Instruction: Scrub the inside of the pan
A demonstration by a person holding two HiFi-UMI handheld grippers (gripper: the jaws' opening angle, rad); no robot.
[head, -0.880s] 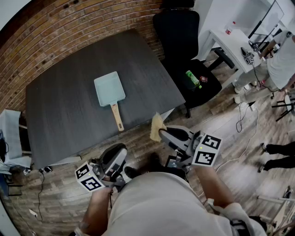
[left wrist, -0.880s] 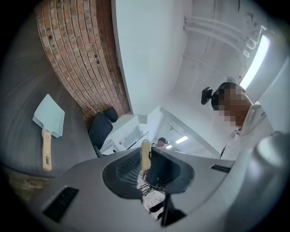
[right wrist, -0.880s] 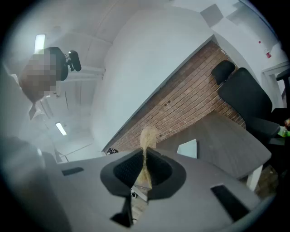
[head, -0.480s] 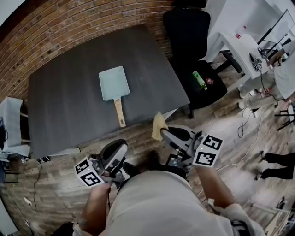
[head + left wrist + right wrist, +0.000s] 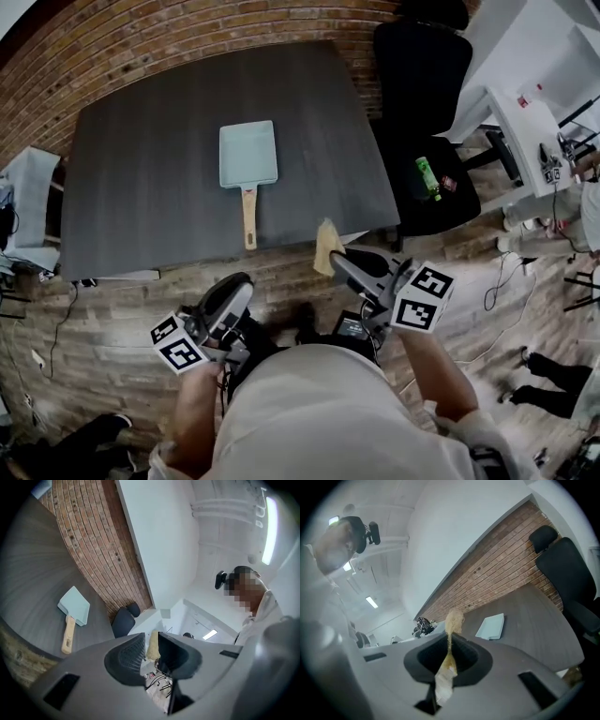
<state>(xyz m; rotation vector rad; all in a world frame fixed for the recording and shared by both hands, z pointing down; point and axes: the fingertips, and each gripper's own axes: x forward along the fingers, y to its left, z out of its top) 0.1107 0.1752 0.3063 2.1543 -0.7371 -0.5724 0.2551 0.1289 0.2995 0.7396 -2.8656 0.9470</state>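
Approach stage: scrubbing has not begun.

**Head view.** The pan [image 5: 248,153] lies flat on the desk [image 5: 141,178], its pale blue inside facing up and empty, and its wooden handle [image 5: 248,217] pointing toward the person. Both hands are held close to the body, short of the desk's near edge and well apart from the pan. The right gripper [image 5: 337,260] carries a tan scrub pad [image 5: 326,246] that stands up from its fingers, just off the desk's near corner. The left gripper [image 5: 240,283] sits lower and to the left, over the wooden floor [image 5: 94,328].

**Left gripper view.** The fingers stand narrowly apart with nothing between them. The tan patch seen through the gap is the scrub pad in the other hand. The gripper is rolled and aimed a little upward, taking in wall and ceiling. The pan appears far to the left.

**Right gripper view.** The fingers are clamped on the scrub pad, which rises from between them. The gripper points across the desk, with the pan ahead and slightly right.

**Next move, as judged.** Carry the right gripper forward and down until the pad meets the pan's floor. The left gripper is best placed to steady the handle, since the light pan may slide when rubbed.
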